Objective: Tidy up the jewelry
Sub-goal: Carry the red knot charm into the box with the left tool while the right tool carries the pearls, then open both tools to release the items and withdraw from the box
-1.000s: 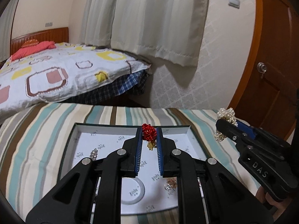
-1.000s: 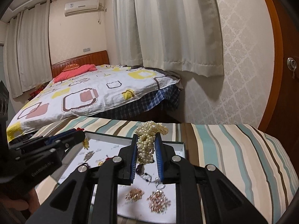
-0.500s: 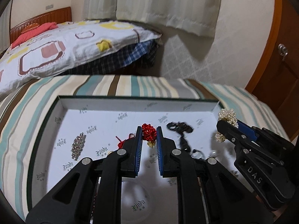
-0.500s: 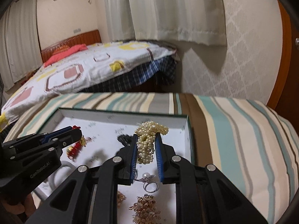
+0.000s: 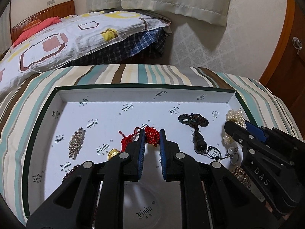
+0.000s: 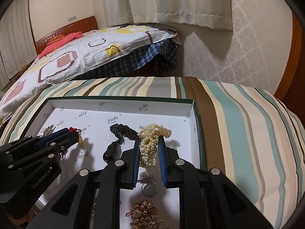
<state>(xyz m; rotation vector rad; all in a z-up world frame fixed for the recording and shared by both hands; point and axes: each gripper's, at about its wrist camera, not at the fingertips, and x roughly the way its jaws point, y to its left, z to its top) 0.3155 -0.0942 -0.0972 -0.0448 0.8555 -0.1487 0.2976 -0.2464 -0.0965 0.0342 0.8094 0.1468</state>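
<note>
My left gripper (image 5: 151, 133) is shut on a red knotted cord ornament (image 5: 152, 137), low over the white floor of a shallow green-edged box (image 5: 133, 95). Its red cord tail (image 5: 127, 139) and a gold charm (image 5: 112, 153) lie just left of the fingers. My right gripper (image 6: 149, 139) is shut on a bundled pearl necklace (image 6: 152, 133) near the box's right wall (image 6: 196, 133). In the left wrist view the right gripper (image 5: 231, 126) shows at the right with the pearls (image 5: 235, 116). In the right wrist view the left gripper (image 6: 75, 133) shows at the left.
Also in the box lie a black cord pendant (image 5: 198, 141), a rhinestone clip (image 5: 76, 142), a pearl ring (image 6: 149, 188), a gold pearl brooch (image 6: 146, 215) and dark beads (image 5: 70, 172). The box sits on a striped cloth (image 6: 238, 124). A bed (image 5: 66, 34) stands beyond.
Both grippers have sunk toward the box floor and tilted further down, each keeping its hold. More of the box's contents have come into view.
</note>
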